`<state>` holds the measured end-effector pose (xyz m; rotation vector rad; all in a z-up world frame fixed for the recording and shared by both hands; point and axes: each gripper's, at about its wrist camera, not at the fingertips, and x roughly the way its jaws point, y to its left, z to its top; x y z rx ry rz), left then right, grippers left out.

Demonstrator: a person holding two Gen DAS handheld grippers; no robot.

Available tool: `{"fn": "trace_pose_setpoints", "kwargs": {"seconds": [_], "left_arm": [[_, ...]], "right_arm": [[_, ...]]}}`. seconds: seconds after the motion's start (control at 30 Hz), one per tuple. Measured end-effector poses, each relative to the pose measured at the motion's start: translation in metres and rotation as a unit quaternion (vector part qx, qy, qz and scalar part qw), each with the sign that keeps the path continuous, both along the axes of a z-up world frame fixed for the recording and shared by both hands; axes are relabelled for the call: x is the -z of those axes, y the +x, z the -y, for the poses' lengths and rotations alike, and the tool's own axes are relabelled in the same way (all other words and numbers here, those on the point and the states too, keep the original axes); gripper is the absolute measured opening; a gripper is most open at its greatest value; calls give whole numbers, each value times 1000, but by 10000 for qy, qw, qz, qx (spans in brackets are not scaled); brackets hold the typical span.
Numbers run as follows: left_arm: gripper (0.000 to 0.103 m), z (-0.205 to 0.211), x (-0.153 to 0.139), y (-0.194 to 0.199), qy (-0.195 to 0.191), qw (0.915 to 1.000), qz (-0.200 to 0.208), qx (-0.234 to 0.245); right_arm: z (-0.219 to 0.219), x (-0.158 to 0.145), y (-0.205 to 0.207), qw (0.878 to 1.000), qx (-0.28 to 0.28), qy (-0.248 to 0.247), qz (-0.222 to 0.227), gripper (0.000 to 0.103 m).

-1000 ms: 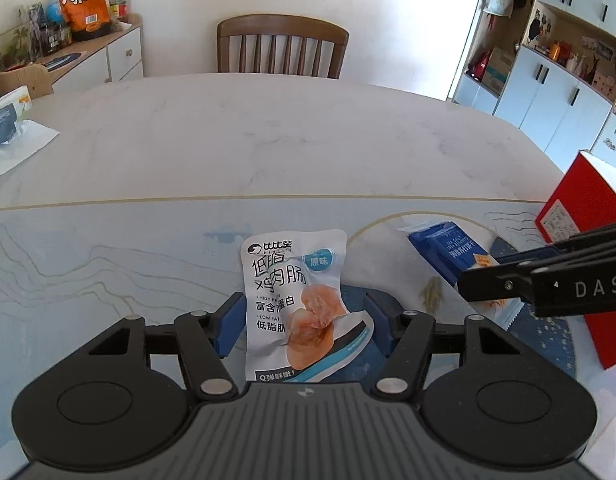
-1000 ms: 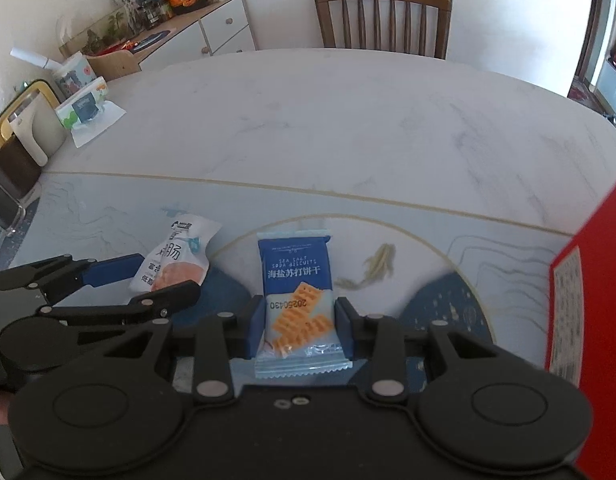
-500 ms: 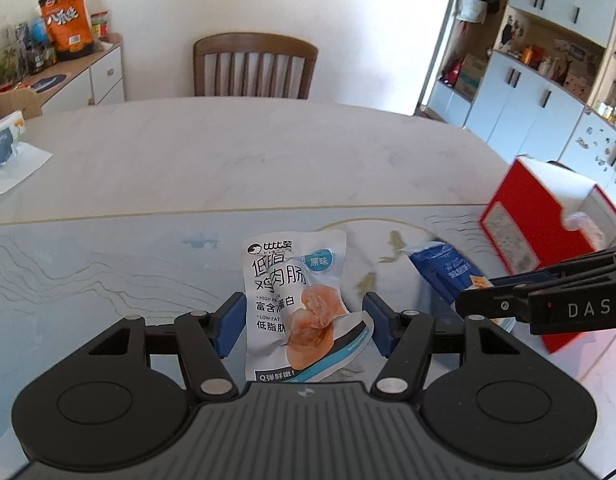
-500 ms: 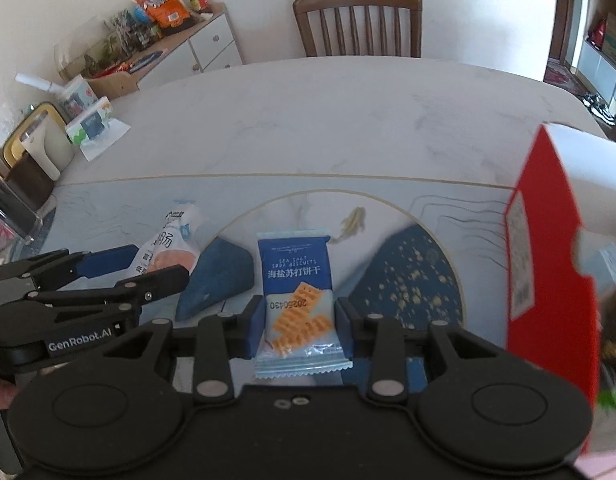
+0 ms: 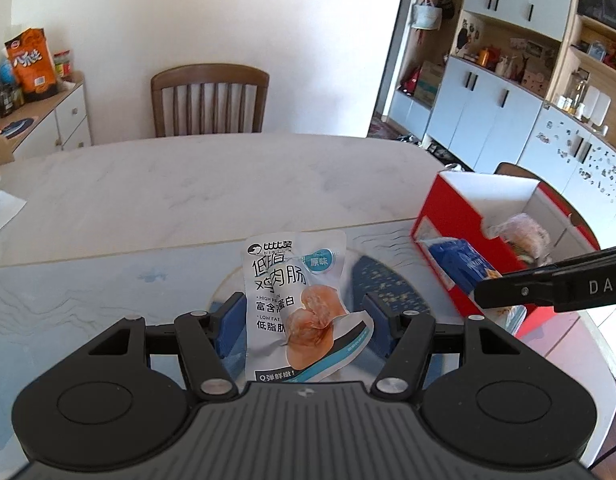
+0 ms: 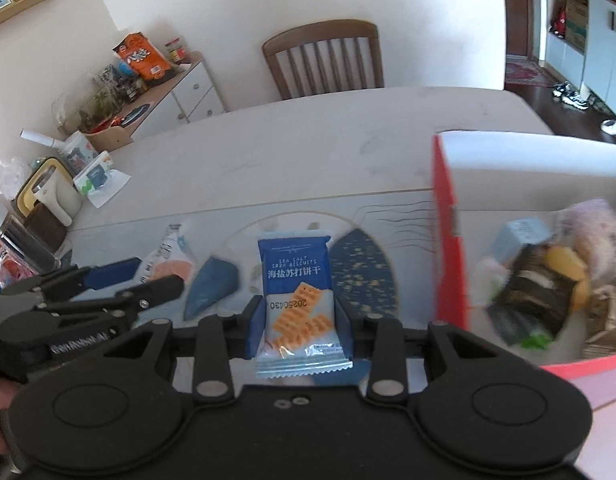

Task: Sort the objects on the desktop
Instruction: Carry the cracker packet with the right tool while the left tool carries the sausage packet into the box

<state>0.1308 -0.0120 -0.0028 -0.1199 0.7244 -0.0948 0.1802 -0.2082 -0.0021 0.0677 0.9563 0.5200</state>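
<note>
Holding one snack packet apiece, both claws hang above the patterned tabletop point(image 5: 88, 304). Left claw point(image 5: 304, 322): blue pads on either side of a white chicken sausage pouch point(image 5: 296, 300) that stands upright at lower centre of the left view; a gap shows beside each pad, yet the pouch stays aloft, so the grip is judged to lie lower down and out of sight. Right claw point(image 6: 298, 328): pads pressed against both edges of a blue soda biscuit packet point(image 6: 296, 284), lower centre of the right view. Red box point(image 5: 447, 240): open-topped, white inside, at middle right in both views, already containing several wrapped snacks point(image 6: 539, 280). Change over the last second: the box has grown from a red sliver at the right edge to a container whose interior is plainly visible, and the tabletop pattern has dropped away beneath both packets, which reads as both claws having lifted and swung towards the box. Bearing on task: both items are picked and in transit; the biscuit packet sits nearer the box's left wall and is judged first for deposit, the pouch following. Neither packet is over the opening yet. Background: wooden chair point(image 5: 210, 100) at upper centre beyond the tabletop.
</note>
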Motion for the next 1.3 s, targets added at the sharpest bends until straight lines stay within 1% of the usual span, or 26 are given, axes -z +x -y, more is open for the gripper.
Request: {"fn": "trace_pose_setpoints", "kwargs": {"seconds": [0.13,0.5,0.73,1.07,1.3], "left_arm": [[63,17,-9,-1,10,9999,90,104],[63,71,-18,10,28,9993,176,317],[63,111,-24,25,51,9984,272,500],[63,172,-29,49,129,9951,330,926],[63,213,-24,74,276,9920,269,1201]], "right_arm": [[22,-6,-1,9998,143,-74,75,36],[85,-13,8,9983,500,-102,296,36],[127,-14,16,9971,661,-152,344,36],[188,-11,28,9936,1010,-322,398,36],[215,-3,42,9908,1190,-483,430,36]]}}
